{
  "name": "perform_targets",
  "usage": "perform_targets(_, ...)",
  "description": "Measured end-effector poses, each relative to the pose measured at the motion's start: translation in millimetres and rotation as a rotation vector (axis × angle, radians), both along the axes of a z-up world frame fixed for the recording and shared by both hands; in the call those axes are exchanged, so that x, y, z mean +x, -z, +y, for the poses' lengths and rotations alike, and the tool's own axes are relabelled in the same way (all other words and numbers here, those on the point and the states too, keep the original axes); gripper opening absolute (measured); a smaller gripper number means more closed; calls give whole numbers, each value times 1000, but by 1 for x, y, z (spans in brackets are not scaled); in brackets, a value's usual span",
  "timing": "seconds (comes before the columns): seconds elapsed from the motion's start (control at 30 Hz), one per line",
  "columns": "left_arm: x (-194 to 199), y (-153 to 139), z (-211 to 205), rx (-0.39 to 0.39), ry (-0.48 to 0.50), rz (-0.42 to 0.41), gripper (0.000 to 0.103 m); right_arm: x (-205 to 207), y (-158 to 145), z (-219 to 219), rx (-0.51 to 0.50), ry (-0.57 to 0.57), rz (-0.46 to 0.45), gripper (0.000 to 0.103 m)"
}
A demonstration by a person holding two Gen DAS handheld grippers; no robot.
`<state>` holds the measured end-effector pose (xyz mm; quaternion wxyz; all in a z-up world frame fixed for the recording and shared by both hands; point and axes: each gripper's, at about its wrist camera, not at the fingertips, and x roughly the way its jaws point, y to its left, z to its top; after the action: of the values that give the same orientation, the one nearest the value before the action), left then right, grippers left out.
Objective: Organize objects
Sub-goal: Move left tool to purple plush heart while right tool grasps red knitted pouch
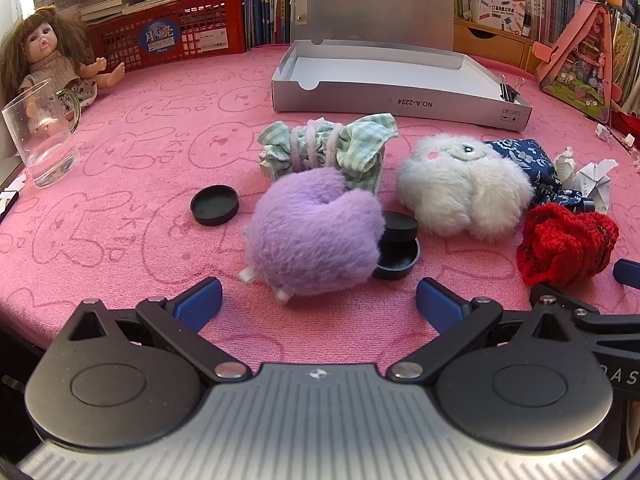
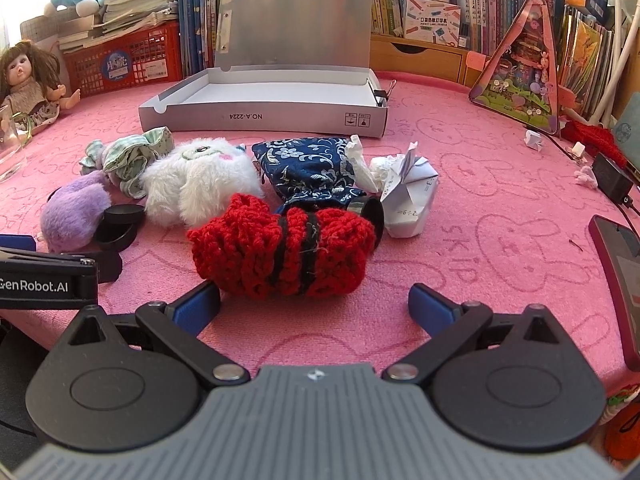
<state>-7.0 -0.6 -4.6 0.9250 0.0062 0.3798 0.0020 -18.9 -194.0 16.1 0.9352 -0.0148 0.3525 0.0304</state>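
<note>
Loose objects are sitting clustered mid-table on the pink towelling cover (image 1: pixel 120 208), which is printed with rabbit outlines. Two plush pieces are lying there: one purple plush (image 1: pixel 316 240), rounded and long-piled, and one white plush (image 1: pixel 460 188), shaggy, with an embroidered face. One green gingham bundle (image 1: pixel 332 148) is lying behind the purple one, bound with pale fuzzy cord. One red crocheted piece (image 2: pixel 284 248), chunky-stitched with two black bands, is lying nearest the right gripper (image 2: pixel 314 304). One navy floral cloth pouch (image 2: pixel 308 168) is resting behind it, touching crumpled white folded paper (image 2: pixel 404 196), possibly two or three pieces. Black round lids (image 1: pixel 215 205) are numbering three: one apart at left, two stacked against the purple plush. One grey cardboard box (image 1: pixel 396 100), shallow and rectangular, is standing open beyond the cluster, lid upright. The left gripper (image 1: pixel 318 306) and the right are both gaping wide, blue pads gripping nothing. One clear glass mug (image 1: pixel 40 136) and one doll (image 1: pixel 48 60) are sitting far left.
</note>
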Motion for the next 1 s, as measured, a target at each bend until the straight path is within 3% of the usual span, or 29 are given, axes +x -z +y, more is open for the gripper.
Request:
perform_targets(0.13, -1, -1, 4, -15, 8, 3, 103, -3, -2, -1, 13, -25, -3, 103)
perform_targets(0.3, -5, -9, 14, -103, 5, -34, 103, -3, -9, -2, 28, -46, -28, 103)
perform_targets(0.57, -4, -21, 5, 10, 45, -148, 103, 10, -16, -1, 20, -21, -60, 103)
perform_targets(0.87, 14, -6, 3, 30, 80, -130, 103, 24, -2, 1, 28, 14, -14, 103)
perform_targets(1.0, 16, -1, 8, -18, 78, -133, 103, 24, 4, 4, 17, 28, -25, 103)
